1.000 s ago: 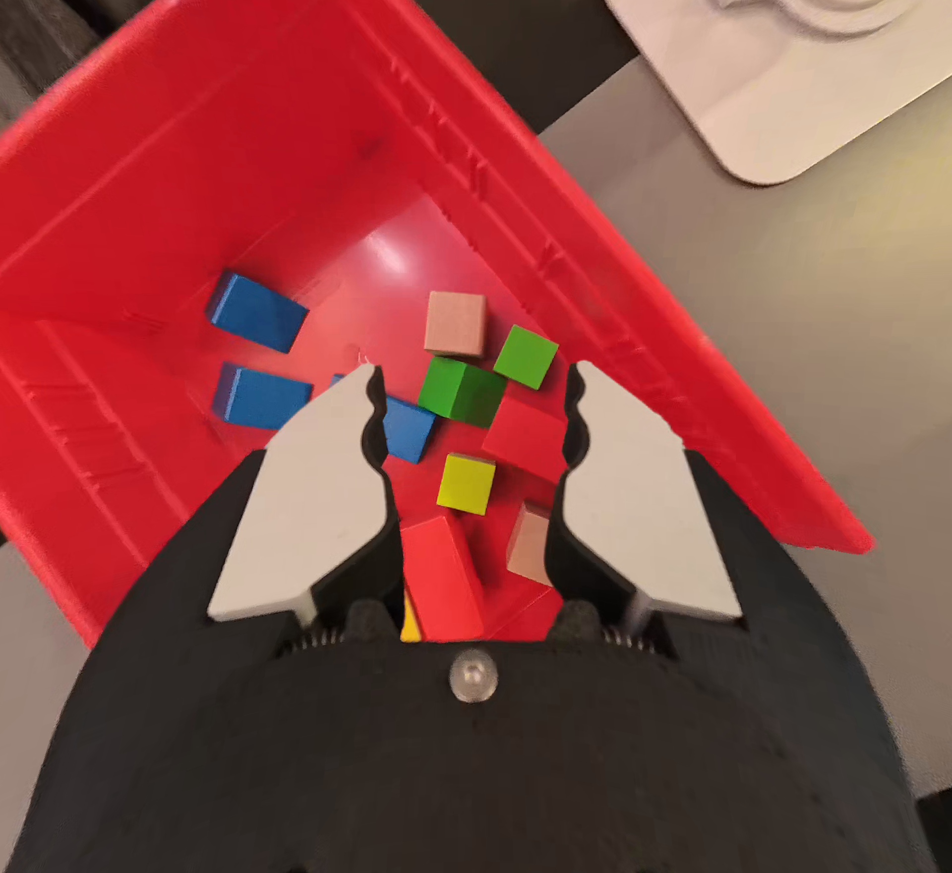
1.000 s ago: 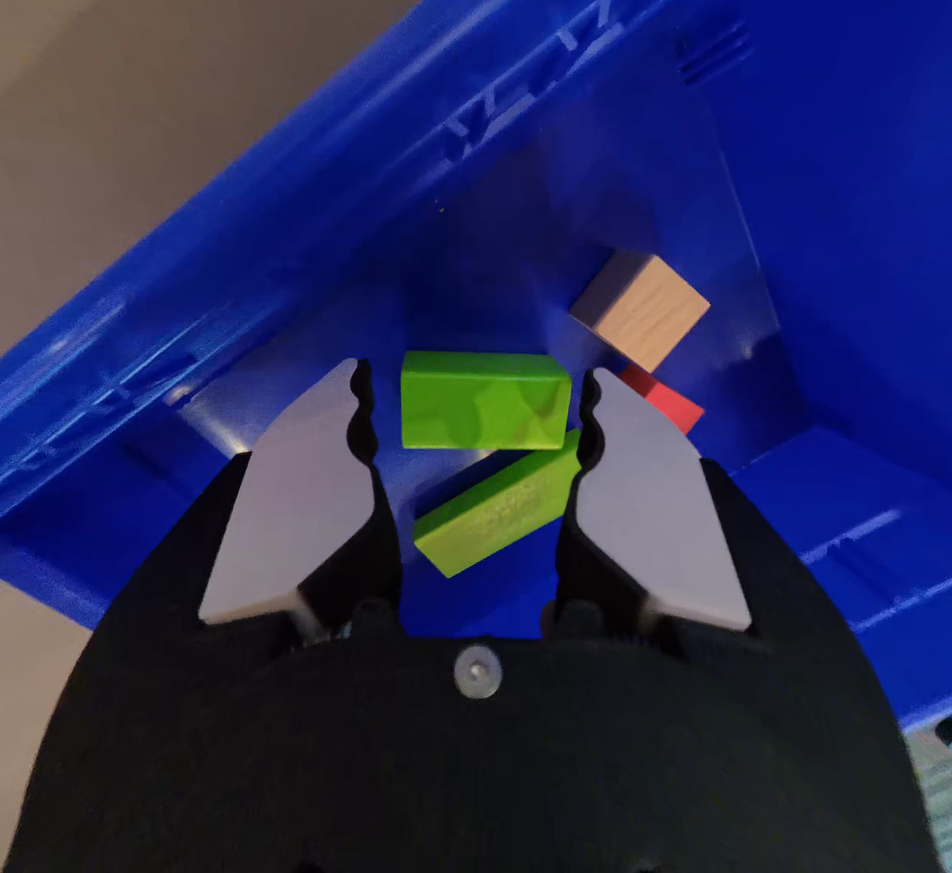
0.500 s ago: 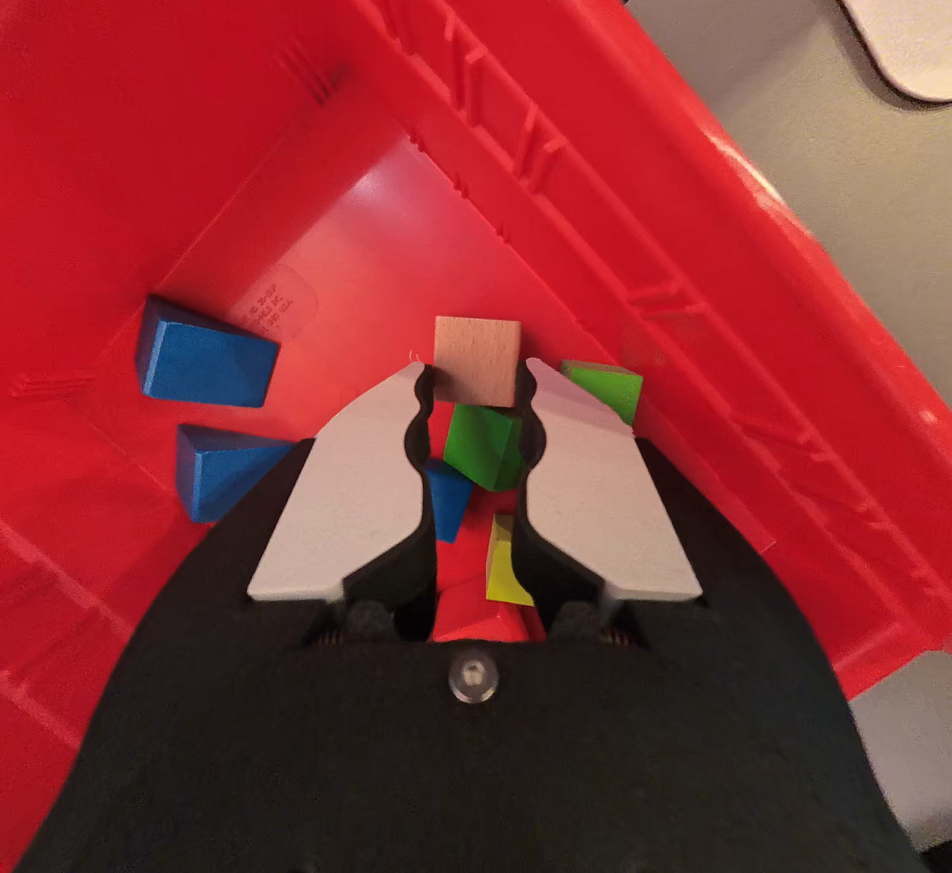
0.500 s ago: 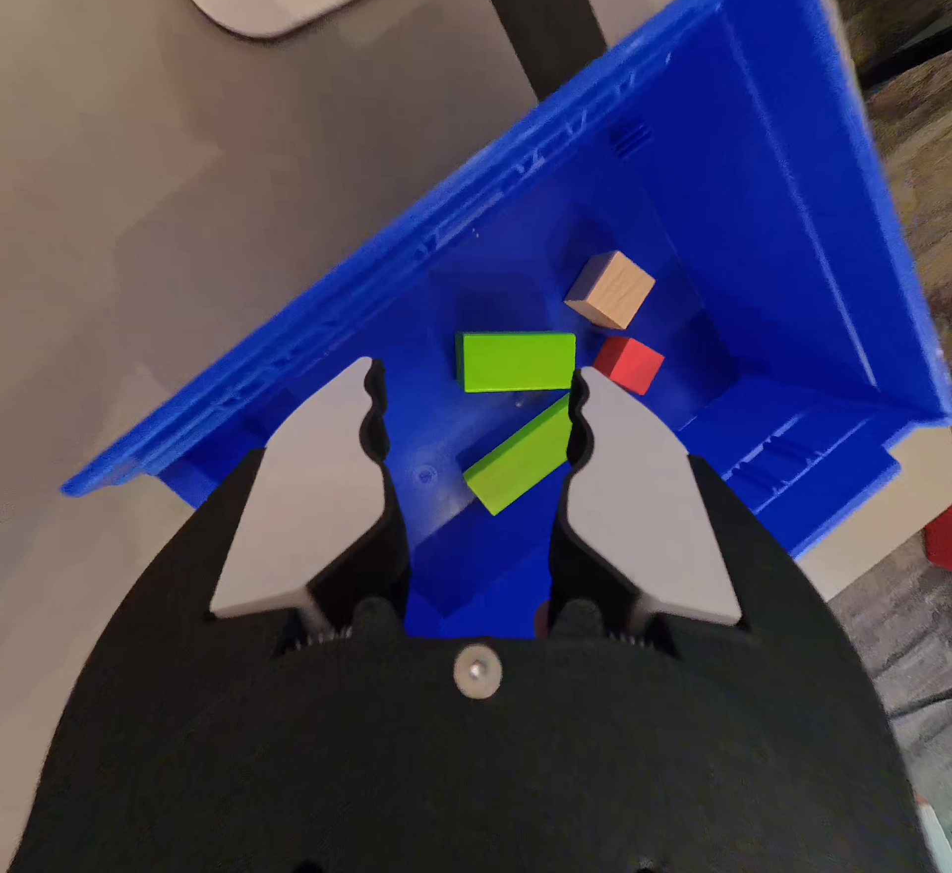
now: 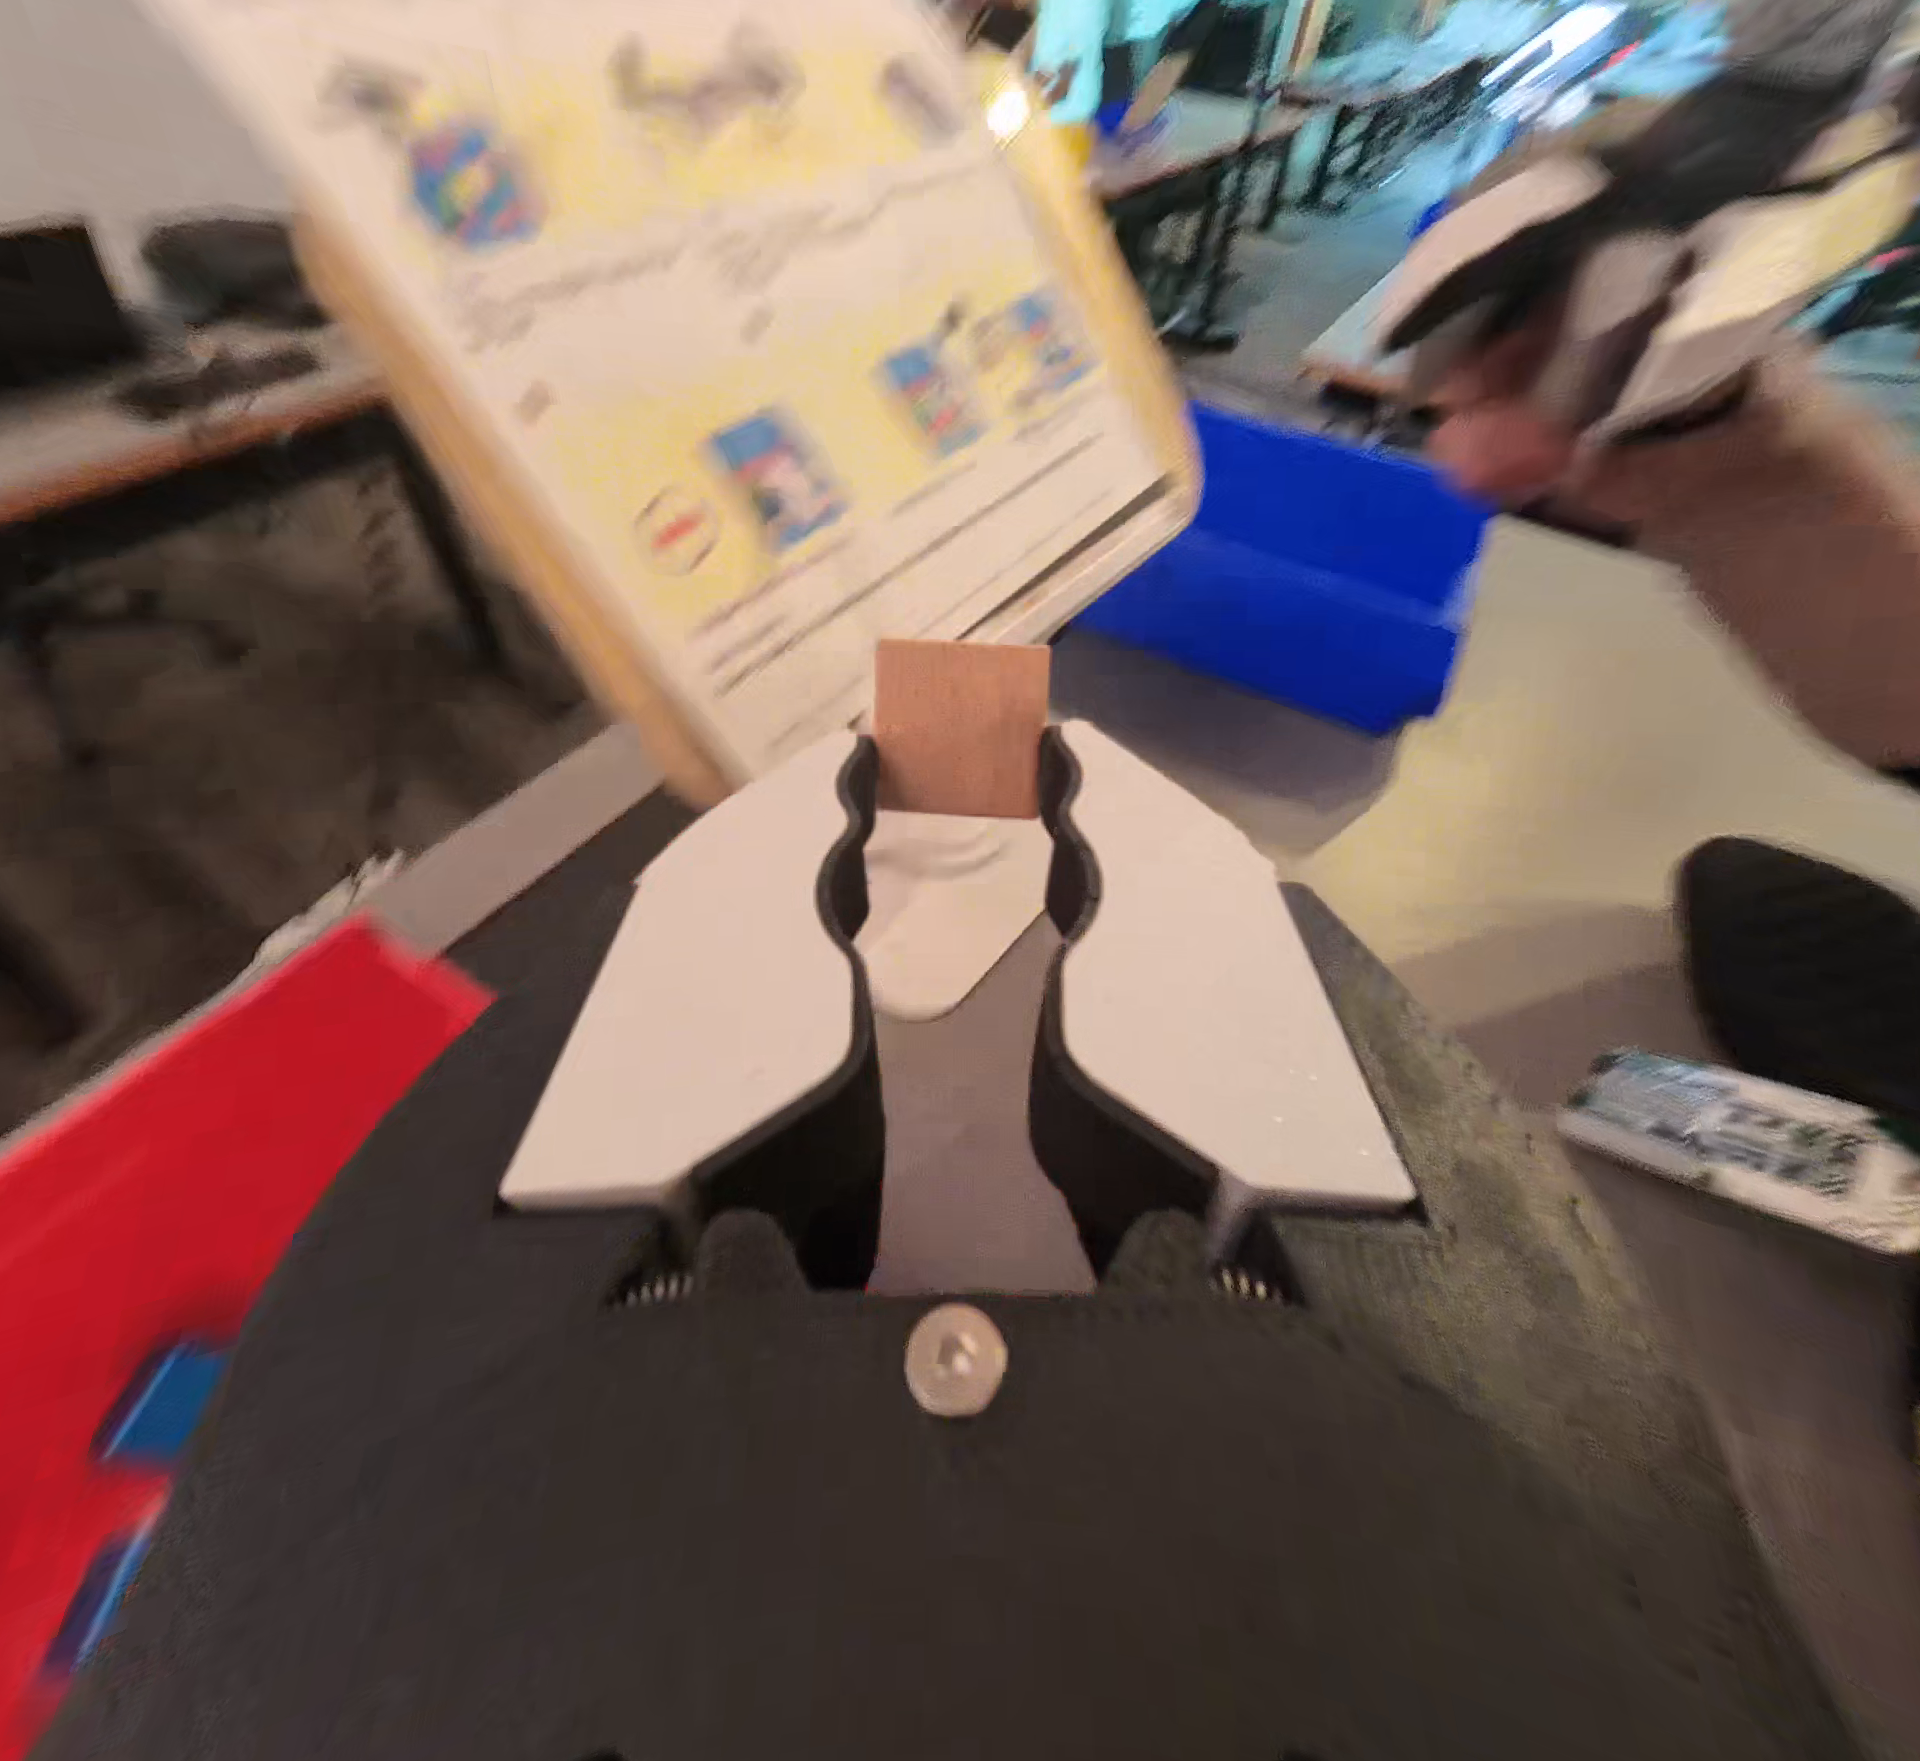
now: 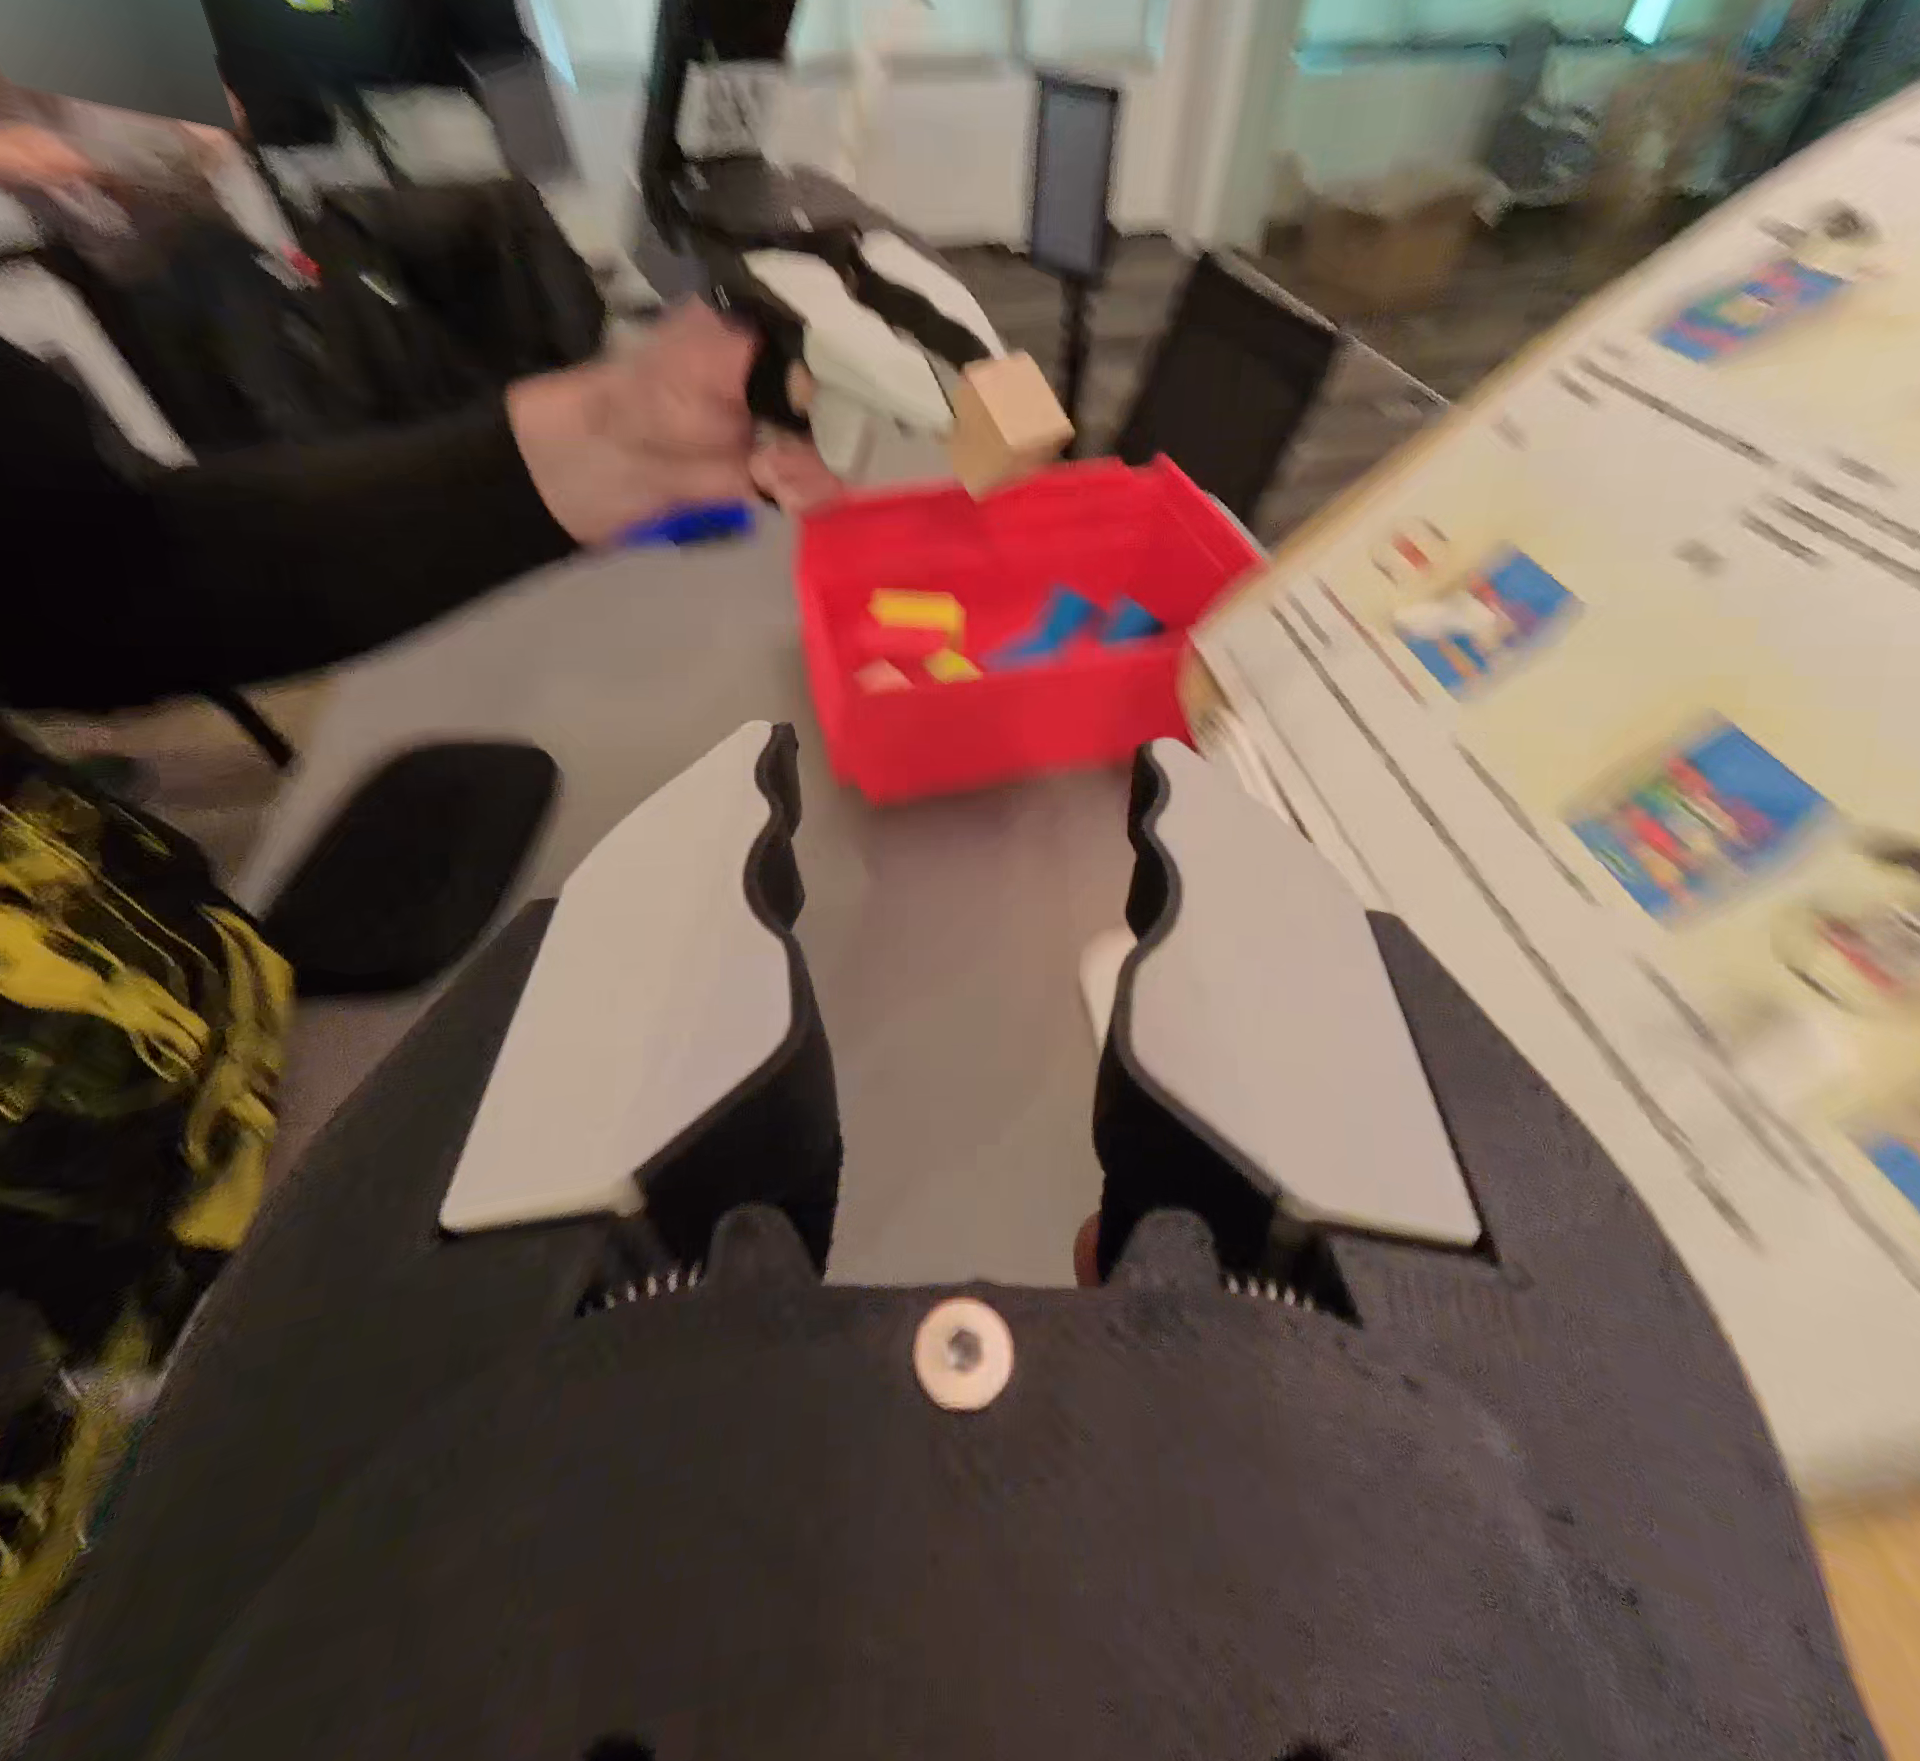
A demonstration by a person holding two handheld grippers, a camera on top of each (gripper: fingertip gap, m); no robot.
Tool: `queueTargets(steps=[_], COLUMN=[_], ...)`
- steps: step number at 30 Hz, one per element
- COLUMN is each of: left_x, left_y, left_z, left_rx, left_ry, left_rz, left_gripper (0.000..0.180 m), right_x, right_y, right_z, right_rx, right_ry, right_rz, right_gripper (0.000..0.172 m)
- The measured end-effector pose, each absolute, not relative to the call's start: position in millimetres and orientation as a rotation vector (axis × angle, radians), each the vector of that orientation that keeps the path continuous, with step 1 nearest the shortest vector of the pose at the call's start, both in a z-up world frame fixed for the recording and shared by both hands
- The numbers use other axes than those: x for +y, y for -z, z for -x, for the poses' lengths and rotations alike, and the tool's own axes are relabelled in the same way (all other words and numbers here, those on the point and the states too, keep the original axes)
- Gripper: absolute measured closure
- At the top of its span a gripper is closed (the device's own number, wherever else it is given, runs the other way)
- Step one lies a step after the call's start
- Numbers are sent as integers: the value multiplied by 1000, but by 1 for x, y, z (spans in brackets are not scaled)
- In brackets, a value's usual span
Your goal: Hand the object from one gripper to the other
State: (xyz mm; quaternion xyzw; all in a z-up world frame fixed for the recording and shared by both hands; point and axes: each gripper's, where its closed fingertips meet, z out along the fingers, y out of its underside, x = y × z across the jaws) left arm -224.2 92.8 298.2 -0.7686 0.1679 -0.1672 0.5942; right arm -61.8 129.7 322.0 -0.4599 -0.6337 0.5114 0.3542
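Risk: left gripper (image 5: 958, 776) pinches the plain wooden cube (image 5: 960, 730) only at its fingertips; empty, wide-open right gripper (image 6: 961, 802) could knock it loose.

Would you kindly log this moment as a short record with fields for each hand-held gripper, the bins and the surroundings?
left hand-held gripper: shut on a plain wooden cube, pads pressed on two opposite sides, raised above the red bin
right hand-held gripper: open, nothing between its fingers
red bin: on the grey table, holds yellow, blue and red blocks
blue bin: on the same table
surroundings: printed board standing between the bins
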Motion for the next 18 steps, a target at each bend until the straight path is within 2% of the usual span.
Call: queueTargets(steps=[4,7,11,15,18], left_x=[88,88,91,94,98], left_y=[-344,-352,-349,-341,-327], left_z=[153,123,107,96,114], left_rx=[507,563,559,581,577], left_ry=[539,614,675,755,646], left_rz=[1617,1572,1553,1569,1648], left_gripper=[150,150,150,150,150], right_x=[105,98,91,101,145], right_y=[-338,-349,-345,-340,-322], right_z=[106,114,112,92,42], right_rx=[-1556,-1480,-1523,-1561,-1650], right_ry=[-1609,-1788,-1794,-1687,-1467], right_rz=[1099,1038,995,1040,1215], right_gripper=[116,120,141,142,142])
